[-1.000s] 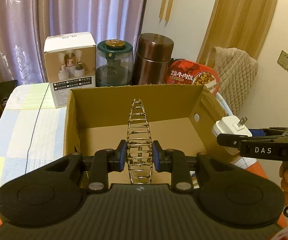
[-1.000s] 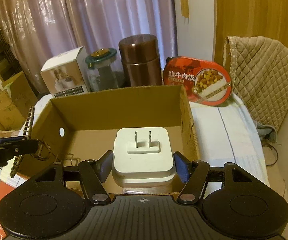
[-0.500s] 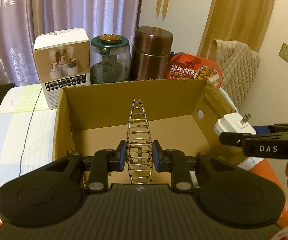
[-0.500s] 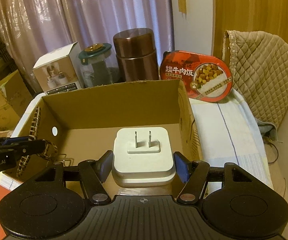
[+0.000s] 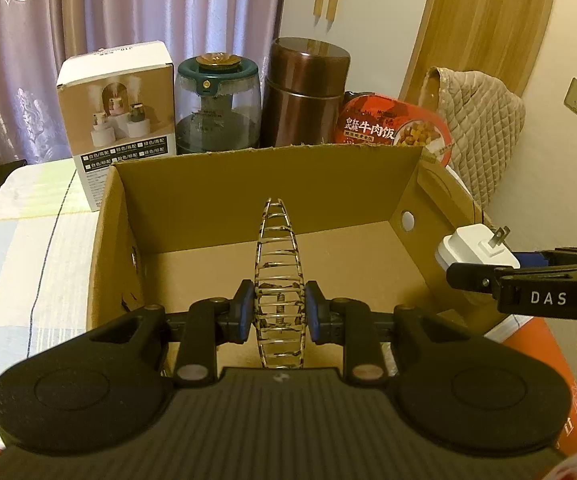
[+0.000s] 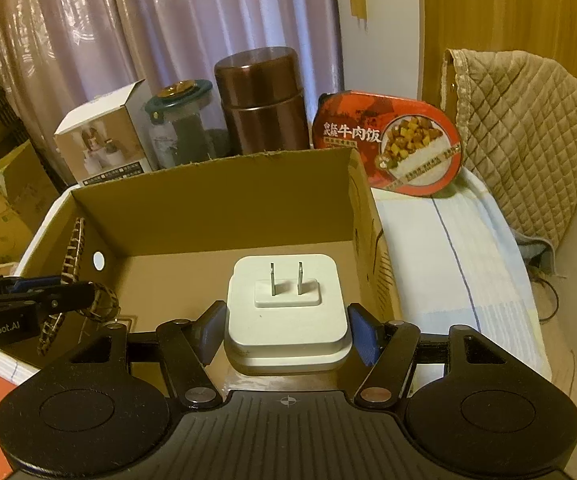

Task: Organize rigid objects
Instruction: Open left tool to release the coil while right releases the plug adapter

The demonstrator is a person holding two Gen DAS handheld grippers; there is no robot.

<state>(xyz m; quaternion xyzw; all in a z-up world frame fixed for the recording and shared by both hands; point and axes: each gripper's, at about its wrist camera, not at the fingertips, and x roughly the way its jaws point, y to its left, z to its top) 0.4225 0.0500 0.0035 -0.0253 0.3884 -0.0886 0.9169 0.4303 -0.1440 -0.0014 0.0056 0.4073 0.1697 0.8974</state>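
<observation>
Lowered a little, the left hand-held gripper [image 5: 279, 307] now brings its wire bangle [image 5: 279, 280] nearer the cardboard box [image 5: 248, 184].
Both stay clamped, the right hand-held gripper [image 6: 286, 330] on a white plug adapter [image 6: 286, 312]; lower each to the box floor, well apart, before releasing.

So the bench [image 5: 28, 264] is covered with a pale checked cloth, soft blocks of green, blue and white with thin dark lines running through it. An open cardboard box [image 5: 224, 200] sits right in the middle. Behind it there's a row along the curtain side: a white and tan product box [image 5: 116, 120], a glass jar with a green lid [image 5: 216, 108], a tall brown metal canister [image 5: 304, 92] and a red beef rice meal tub [image 6: 388, 140] tilted up on its edge. At the right end a quilted beige cover [image 6: 528, 136] is heaped up.
</observation>
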